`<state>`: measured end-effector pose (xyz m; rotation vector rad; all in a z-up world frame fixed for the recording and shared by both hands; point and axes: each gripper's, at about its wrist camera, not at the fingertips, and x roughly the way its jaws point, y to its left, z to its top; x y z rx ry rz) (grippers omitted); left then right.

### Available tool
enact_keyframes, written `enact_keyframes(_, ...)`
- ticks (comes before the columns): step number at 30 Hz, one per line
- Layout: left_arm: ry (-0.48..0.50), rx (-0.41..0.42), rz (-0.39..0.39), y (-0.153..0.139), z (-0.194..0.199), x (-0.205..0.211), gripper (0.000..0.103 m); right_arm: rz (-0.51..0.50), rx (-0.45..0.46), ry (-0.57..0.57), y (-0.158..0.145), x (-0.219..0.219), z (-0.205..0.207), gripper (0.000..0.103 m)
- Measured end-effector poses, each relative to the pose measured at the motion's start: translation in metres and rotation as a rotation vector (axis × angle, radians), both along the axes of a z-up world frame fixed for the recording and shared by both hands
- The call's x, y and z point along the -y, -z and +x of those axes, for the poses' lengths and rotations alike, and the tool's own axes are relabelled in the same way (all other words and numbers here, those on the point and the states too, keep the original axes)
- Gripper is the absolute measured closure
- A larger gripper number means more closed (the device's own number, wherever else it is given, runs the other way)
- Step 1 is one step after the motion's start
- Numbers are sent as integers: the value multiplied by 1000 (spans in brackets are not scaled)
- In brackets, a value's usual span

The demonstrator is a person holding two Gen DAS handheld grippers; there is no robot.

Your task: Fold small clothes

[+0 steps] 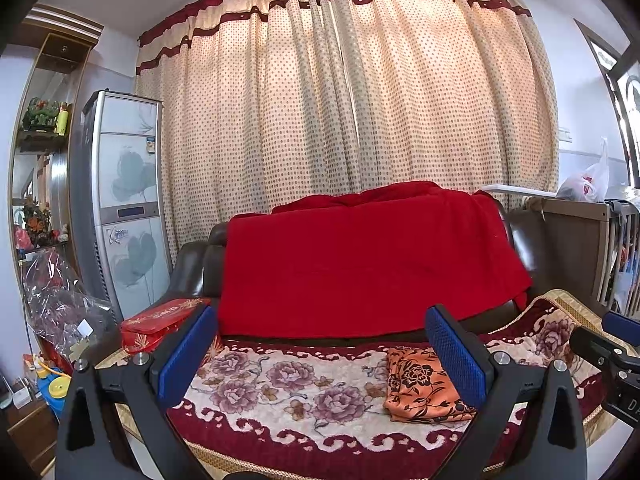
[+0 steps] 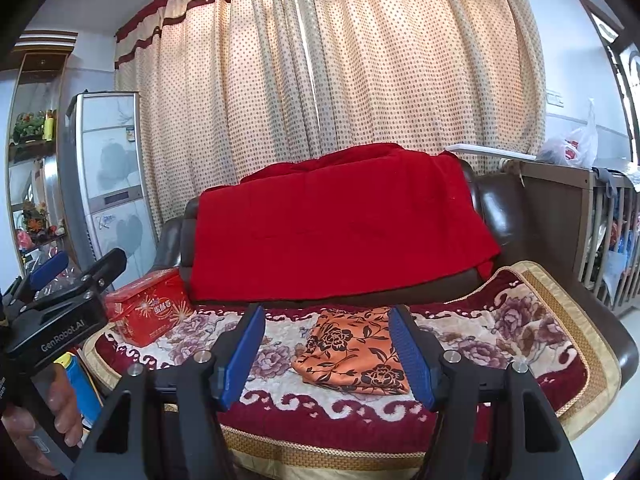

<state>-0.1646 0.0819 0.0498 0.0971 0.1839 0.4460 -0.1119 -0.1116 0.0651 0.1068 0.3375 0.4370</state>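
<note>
Blue-padded jaws on both grippers stand spread, nothing between the pads: right gripper low centre in its view, left gripper likewise. Just beyond, an orange floral garment lies on the sofa's floral seat cover, centre-right, already a compact rectangle, so that piece looks folded. No other small clothes visible; what's left is unclear. Red tin at left has unreadable script. Left gripper body reads "GenRobot.AI". Red blanket drapes the backrest.
</note>
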Motion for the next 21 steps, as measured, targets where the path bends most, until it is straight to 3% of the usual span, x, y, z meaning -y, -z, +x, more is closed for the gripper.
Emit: enact_keyframes(21,6,-7,0,3,2,-1,0,-12,-9,-2,2,-7,5,35)
